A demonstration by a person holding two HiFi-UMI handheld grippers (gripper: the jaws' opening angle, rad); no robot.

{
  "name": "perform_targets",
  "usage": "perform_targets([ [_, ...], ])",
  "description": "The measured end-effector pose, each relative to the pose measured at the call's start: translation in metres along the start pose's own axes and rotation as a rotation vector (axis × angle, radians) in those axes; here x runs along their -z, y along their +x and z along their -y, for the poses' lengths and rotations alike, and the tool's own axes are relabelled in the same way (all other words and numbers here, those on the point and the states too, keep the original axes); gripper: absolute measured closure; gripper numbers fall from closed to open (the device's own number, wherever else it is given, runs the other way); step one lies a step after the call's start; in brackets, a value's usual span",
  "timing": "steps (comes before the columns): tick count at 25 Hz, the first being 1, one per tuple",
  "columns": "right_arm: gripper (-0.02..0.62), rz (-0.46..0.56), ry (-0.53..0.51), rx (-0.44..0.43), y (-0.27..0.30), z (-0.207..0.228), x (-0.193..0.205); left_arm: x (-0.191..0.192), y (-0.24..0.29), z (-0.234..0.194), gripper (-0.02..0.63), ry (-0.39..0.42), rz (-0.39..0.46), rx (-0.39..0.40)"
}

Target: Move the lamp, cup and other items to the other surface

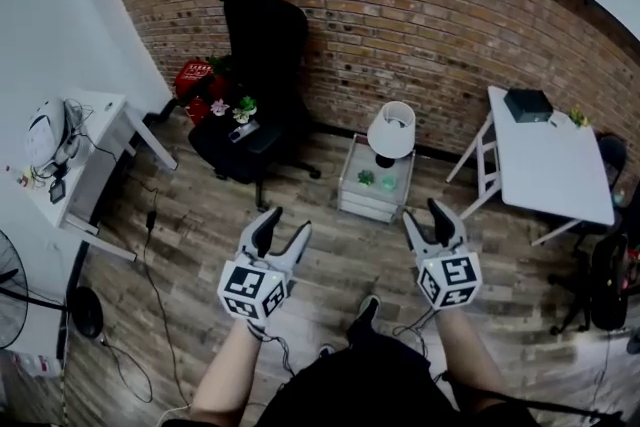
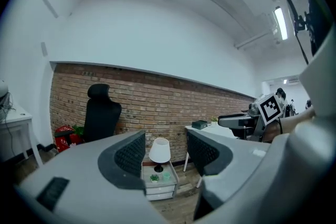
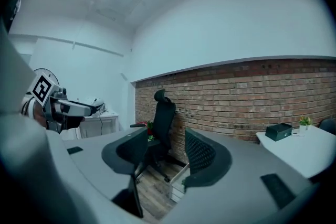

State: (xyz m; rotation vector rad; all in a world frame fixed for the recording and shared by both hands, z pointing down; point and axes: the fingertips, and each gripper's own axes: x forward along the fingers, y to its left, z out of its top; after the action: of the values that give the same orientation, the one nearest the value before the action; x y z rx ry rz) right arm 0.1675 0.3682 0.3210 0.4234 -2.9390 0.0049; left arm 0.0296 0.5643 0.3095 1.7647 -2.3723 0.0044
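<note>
Brick wall closes off the back of the room, with plain white walls above and to the sides and a wood-plank floor underneath. Against the foot of the brick stands a low white drawer unit. On it the lamp, white shade on a dark base, stands toward the far edge. Nearer the front edge, a small green plant and a pale green thing that is probably the cup, small as it is, sit side by side.

To the right of the unit, and apart from it, is a white tabletop on slanted legs. It carries a dark box at its far edge and a little potted plant at the far right corner. To the left of the unit a black office chair backs onto the brick, with some flowers lying on its seat. A white desk strewn with cables lines the left wall.

Both tools are held level over the floor, well short of the unit. The left gripper has its fingers spread apart with nothing between them; the distant lamp shows through the gap. The right gripper likewise has parted fingers, holding nothing, with the chair in the gap.
</note>
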Motion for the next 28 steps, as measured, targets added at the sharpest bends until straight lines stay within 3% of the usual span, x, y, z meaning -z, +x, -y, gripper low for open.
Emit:
perform_targets([
  [5, 0.365, 0.017, 0.017, -0.040, 0.054, 0.039, -0.005, -0.006, 0.060, -0.011, 0.367, -0.011, -0.036, -0.024],
  [16, 0.367, -0.003, 0.029, 0.005, 0.096, 0.167, -0.002, -0.036, 0.189, 0.021, 0.367, 0.005, -0.032, 0.030],
  [28, 0.365, -0.034, 0.061, 0.056, 0.121, 0.228, 0.012, -0.031, 0.259, 0.013, 0.367, -0.001, -0.074, 0.062],
])
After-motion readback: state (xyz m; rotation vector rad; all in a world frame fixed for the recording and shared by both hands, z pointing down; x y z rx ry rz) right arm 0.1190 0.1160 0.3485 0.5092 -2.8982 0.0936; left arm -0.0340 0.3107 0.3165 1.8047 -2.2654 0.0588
